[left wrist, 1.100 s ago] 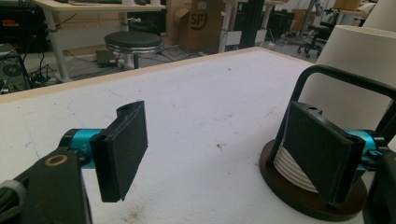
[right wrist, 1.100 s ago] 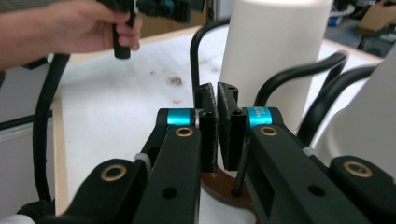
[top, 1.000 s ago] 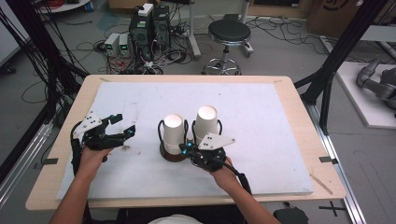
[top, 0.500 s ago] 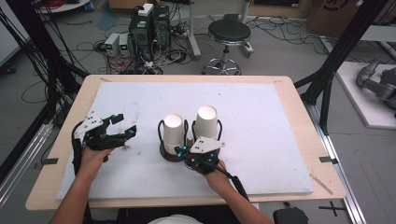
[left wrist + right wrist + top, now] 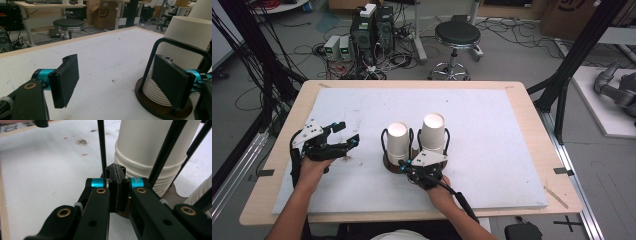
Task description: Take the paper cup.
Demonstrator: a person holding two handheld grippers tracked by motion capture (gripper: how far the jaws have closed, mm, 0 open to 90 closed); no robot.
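Two stacks of upturned white paper cups, a left stack (image 5: 398, 142) and a taller right stack (image 5: 432, 131), stand in a holder with a round brown base (image 5: 391, 165) and black wire loops. My right gripper (image 5: 405, 164) sits at the front of that base. In the right gripper view it (image 5: 117, 183) is shut, pads pressed together, just in front of a wire rod (image 5: 101, 145) and a cup stack (image 5: 147, 150). My left gripper (image 5: 349, 132) rests left of the holder, open and empty. In the left gripper view it (image 5: 117, 82) has the cups (image 5: 185, 37) at its right.
A white sheet (image 5: 492, 125) covers the wooden table (image 5: 537, 120). Beyond the far edge stand a round stool (image 5: 457, 35) and computer boxes (image 5: 372, 25) with cables. Black frame posts (image 5: 562, 75) rise at both sides.
My right gripper has slid a little to the left along the front of the holder's base. The left gripper has stayed in place and open.
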